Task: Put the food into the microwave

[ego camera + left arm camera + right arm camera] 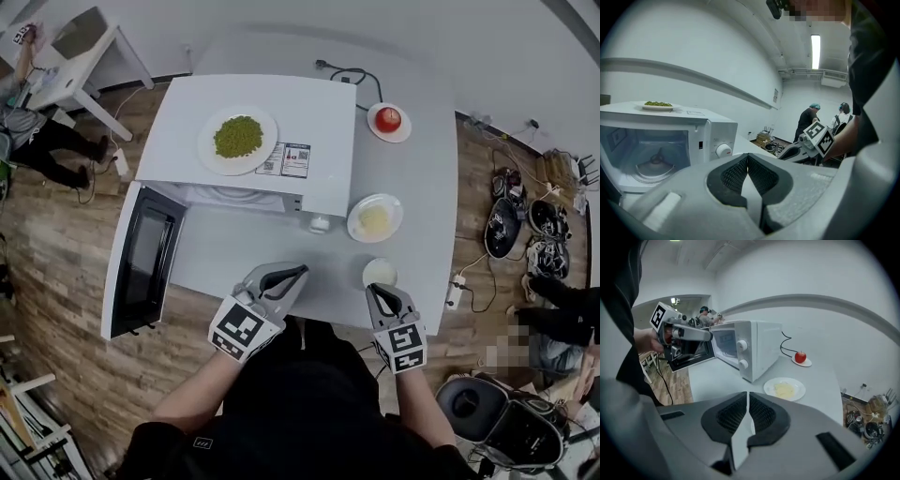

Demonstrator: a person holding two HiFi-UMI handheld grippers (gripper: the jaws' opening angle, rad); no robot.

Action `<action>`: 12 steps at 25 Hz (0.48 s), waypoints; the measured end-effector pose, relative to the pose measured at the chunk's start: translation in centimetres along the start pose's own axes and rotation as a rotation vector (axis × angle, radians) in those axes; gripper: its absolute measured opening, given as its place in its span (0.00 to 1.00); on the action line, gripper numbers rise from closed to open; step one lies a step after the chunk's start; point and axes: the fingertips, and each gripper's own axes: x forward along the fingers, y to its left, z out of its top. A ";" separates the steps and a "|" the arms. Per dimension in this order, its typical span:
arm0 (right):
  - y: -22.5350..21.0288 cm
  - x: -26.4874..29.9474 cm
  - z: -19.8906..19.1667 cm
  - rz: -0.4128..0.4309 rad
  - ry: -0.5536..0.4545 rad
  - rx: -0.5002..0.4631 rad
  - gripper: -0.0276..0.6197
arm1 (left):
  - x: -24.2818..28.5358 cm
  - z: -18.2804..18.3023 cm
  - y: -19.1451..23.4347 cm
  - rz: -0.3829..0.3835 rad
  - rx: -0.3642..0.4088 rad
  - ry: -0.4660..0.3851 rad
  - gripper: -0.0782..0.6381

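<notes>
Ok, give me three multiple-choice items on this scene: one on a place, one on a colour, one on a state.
1. Where does the white round plate of green peas sit relative to the white box-shaped microwave?
A. Inside it
B. Beneath it
C. On top of it

2. What colour is the round fruit at the far end of the grey table?
A. Red
B. Green
C. Yellow

3. The microwave's dark-windowed door is:
A. Shut
B. Swung open
C. Taken off

Answers:
1 C, the head view shows the plate on the top panel.
2 A, it shows red in the head view and the right gripper view.
3 B, the door stands out to the side and the cavity is exposed.
</notes>
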 end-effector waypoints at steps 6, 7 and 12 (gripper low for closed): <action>-2.0 1.3 -2.9 -0.020 0.071 -0.035 0.10 | 1.8 -2.0 -0.5 -0.032 -0.007 0.051 0.12; -1.9 1.7 -3.3 -0.011 0.083 -0.042 0.11 | 2.1 -2.3 -0.6 -0.040 -0.001 0.062 0.12; -1.3 3.3 -6.1 -0.030 0.207 -0.270 0.18 | 3.0 -3.7 -1.2 -0.075 0.026 0.100 0.12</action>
